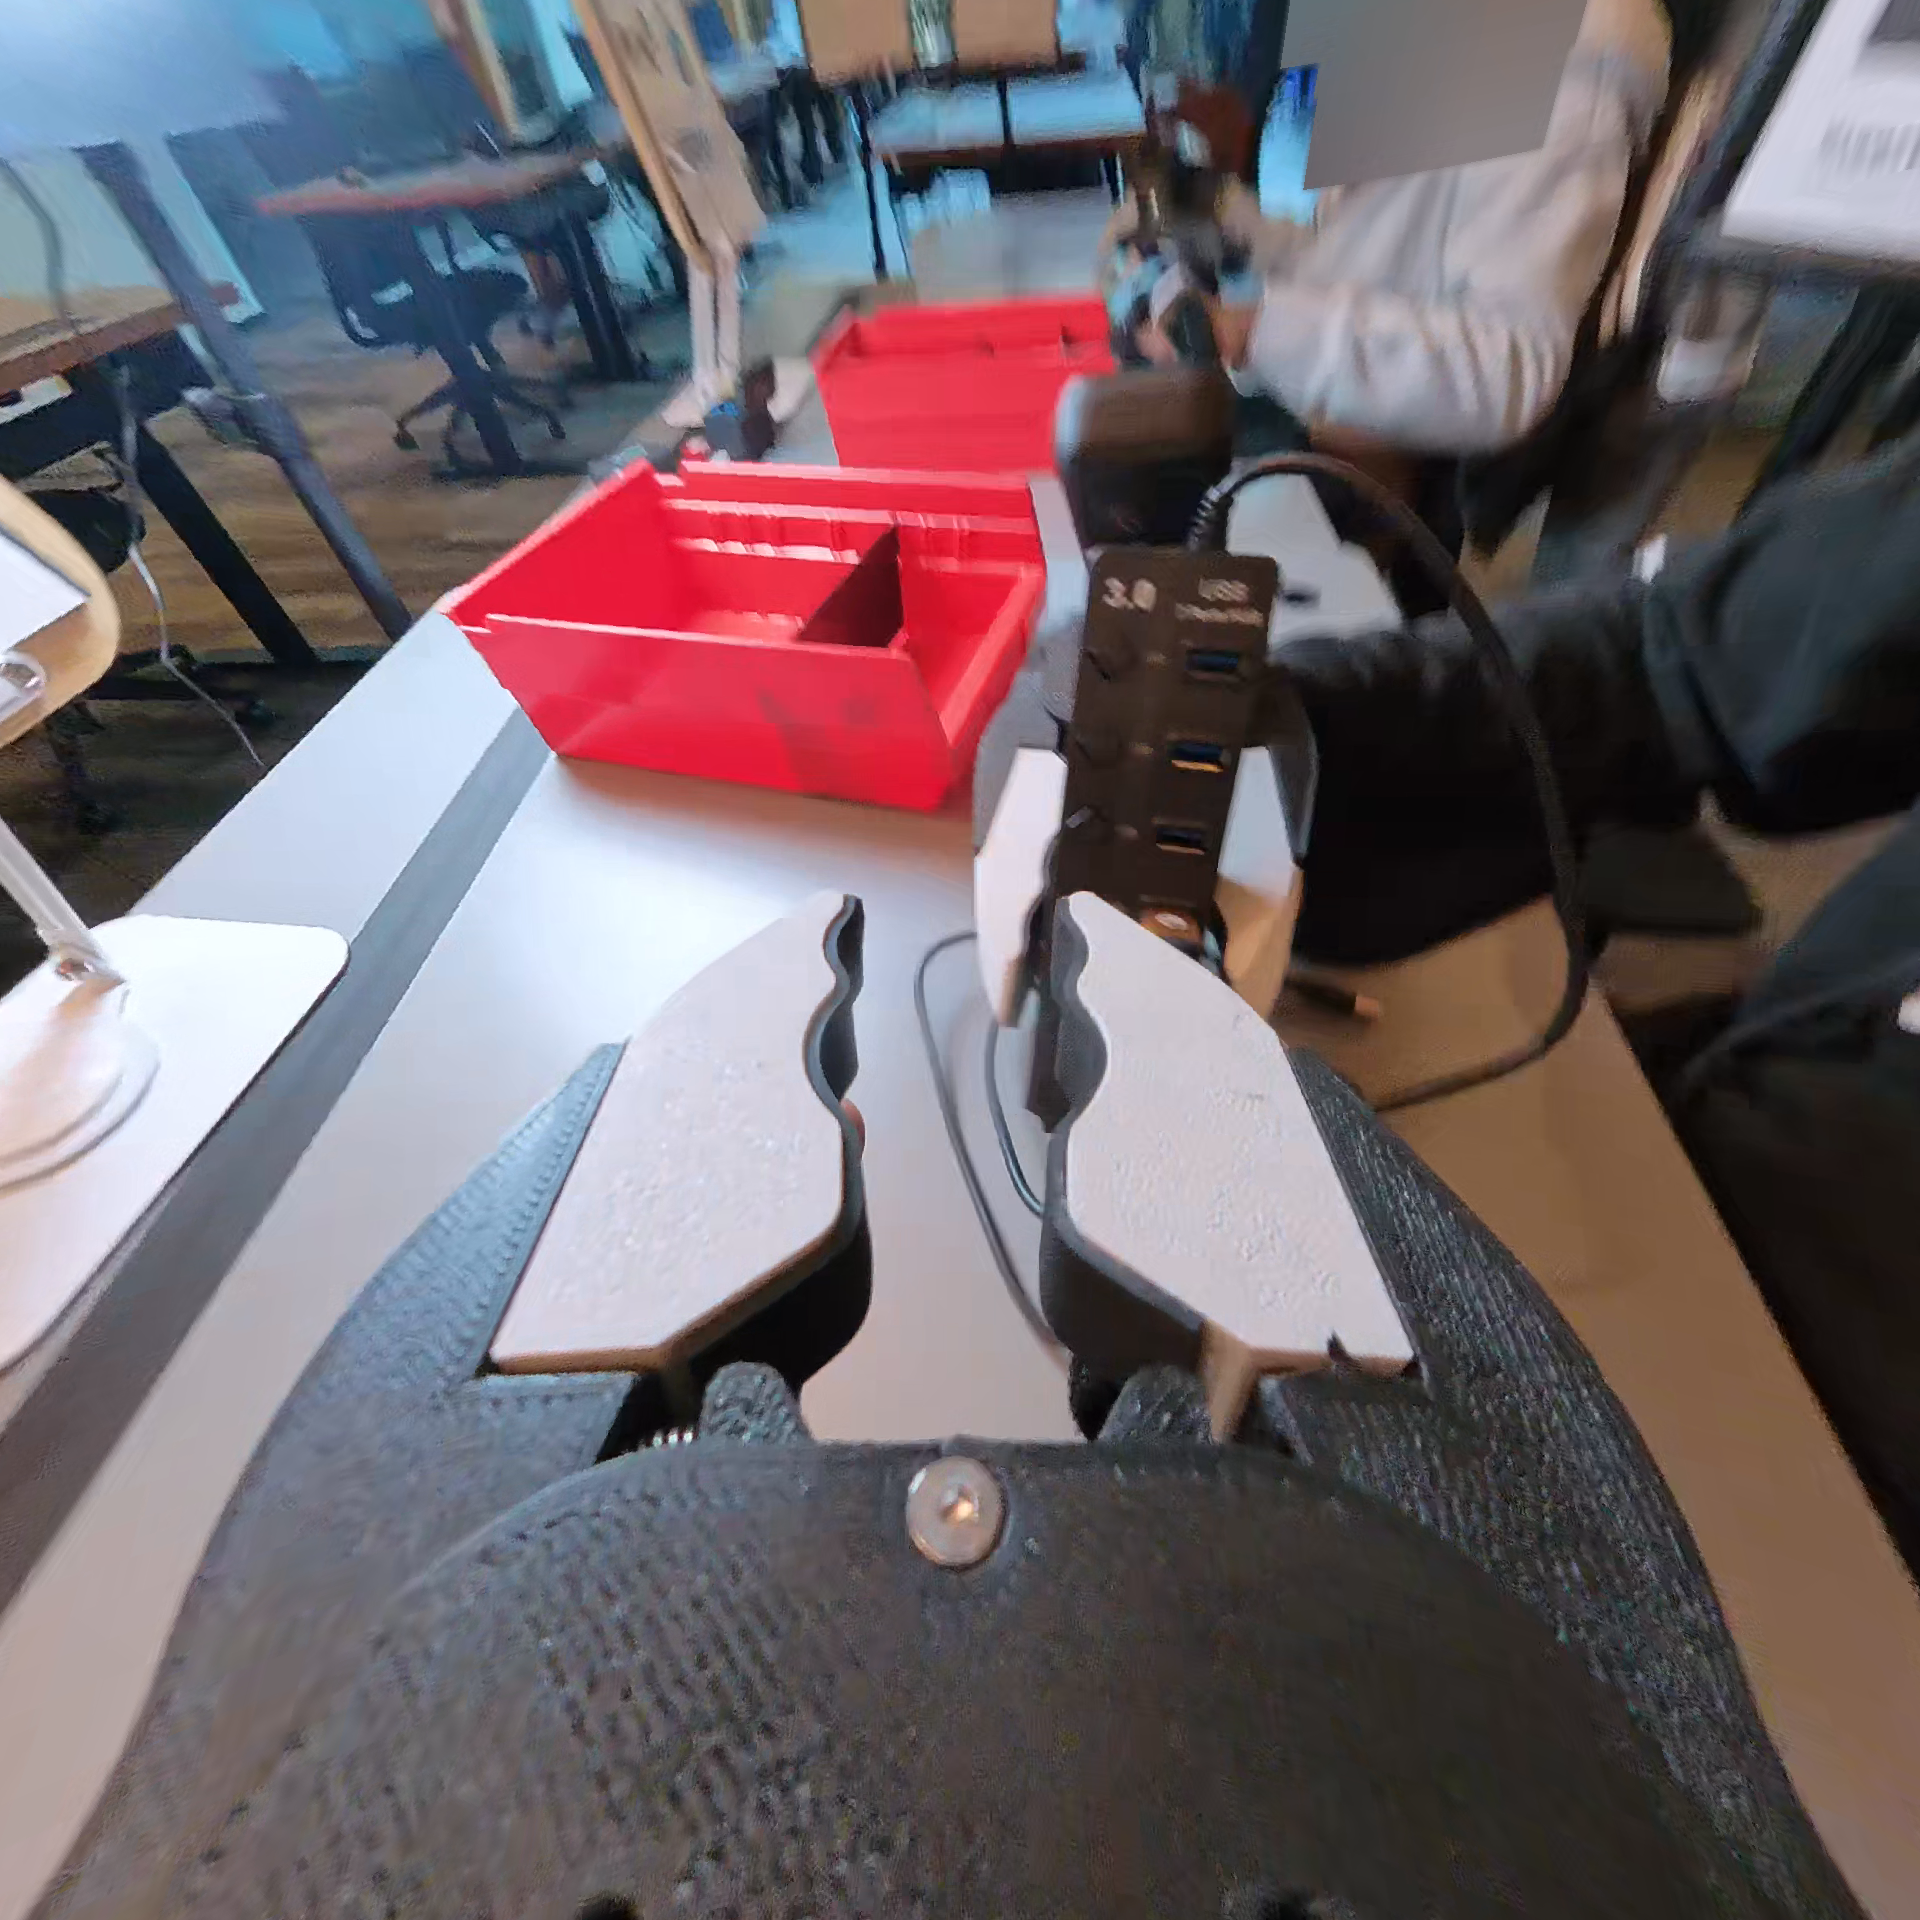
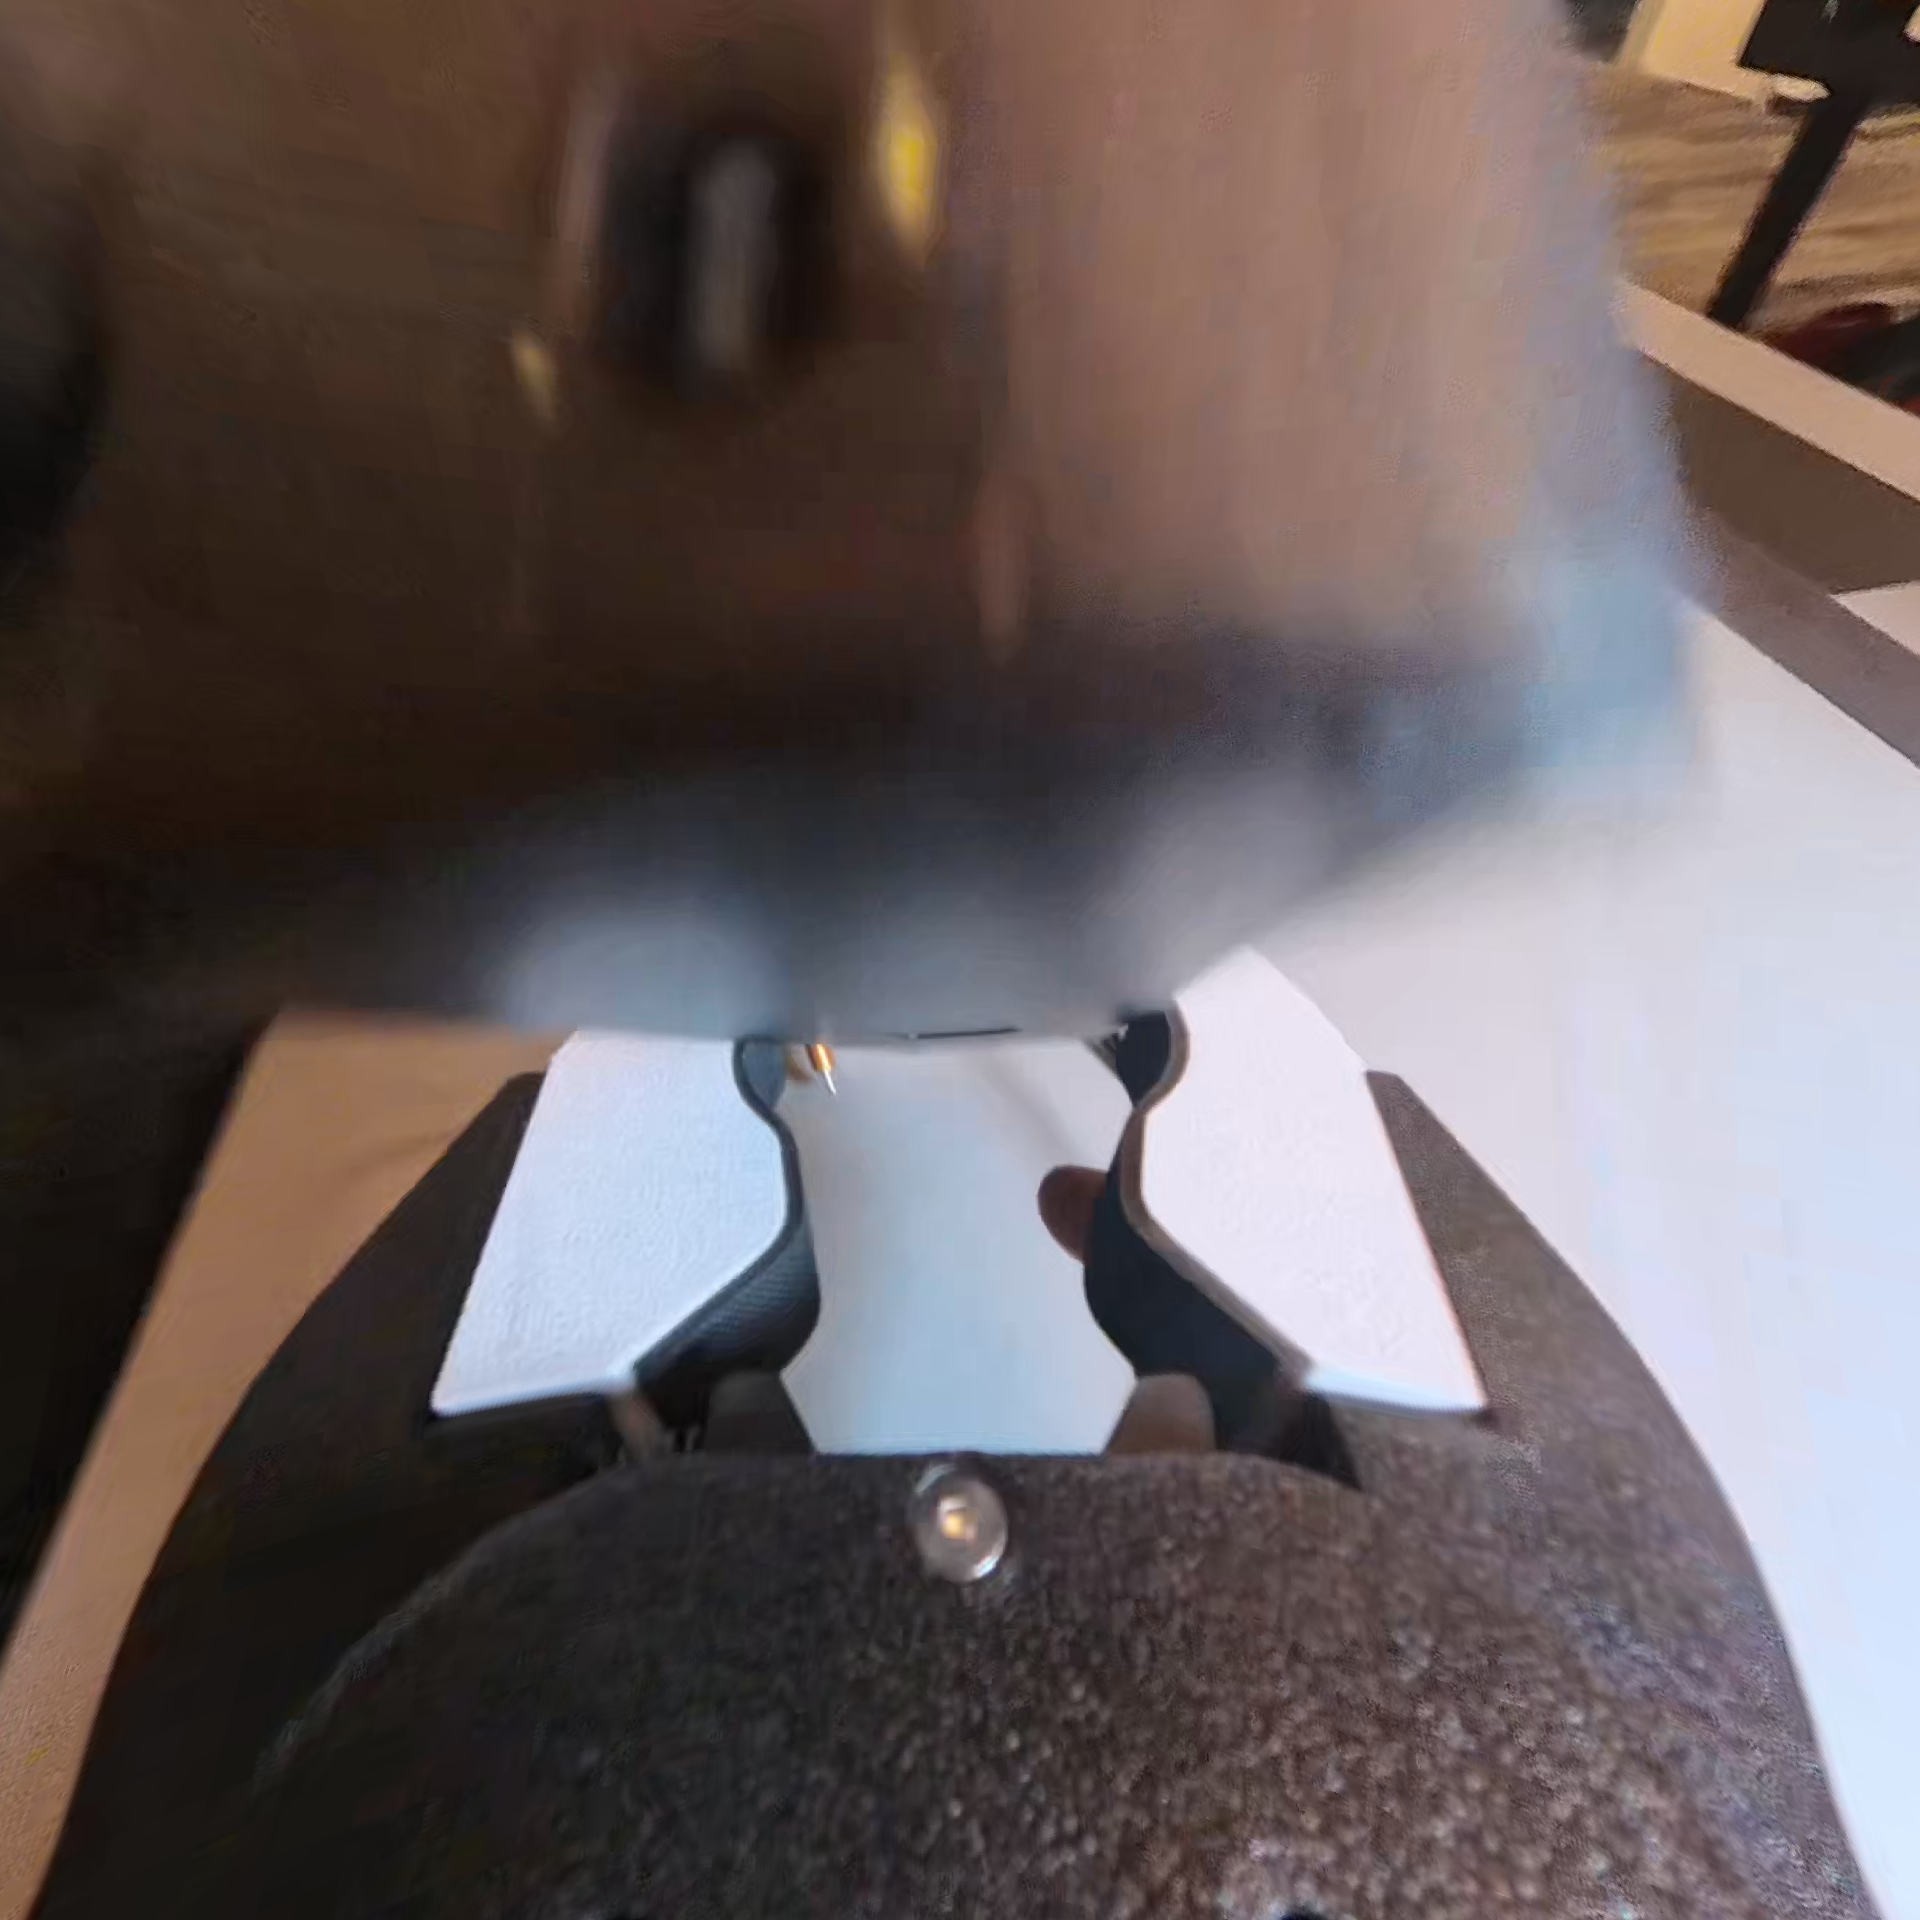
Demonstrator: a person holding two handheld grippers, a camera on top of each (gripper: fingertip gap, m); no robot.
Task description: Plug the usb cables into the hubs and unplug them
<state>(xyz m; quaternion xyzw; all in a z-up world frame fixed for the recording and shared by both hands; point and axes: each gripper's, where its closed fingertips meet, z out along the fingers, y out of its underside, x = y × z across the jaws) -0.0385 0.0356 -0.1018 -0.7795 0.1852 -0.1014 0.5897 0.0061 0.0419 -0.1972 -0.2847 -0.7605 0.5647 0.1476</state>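
On the grey table, left gripper [image 1: 961, 935]: jaws parted, holding nothing.
Right gripper [image 2: 956, 1049]: fingers spread wide, with nothing clearly between them; the view ahead is blurred.
USB hub [image 1: 1169, 727]: black, standing upright in the other gripper's white fingers [image 1: 1013, 883], just beyond the left gripper's right fingertip.
Hub cable [image 1: 1496, 665]: arcs down the right.
Red bin [image 1: 748, 644]: behind-left.

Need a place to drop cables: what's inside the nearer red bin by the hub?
The nearer red bin shows a dark divider and a bare red floor left of it. The compartment right of the divider and the floor behind the front wall are hidden.
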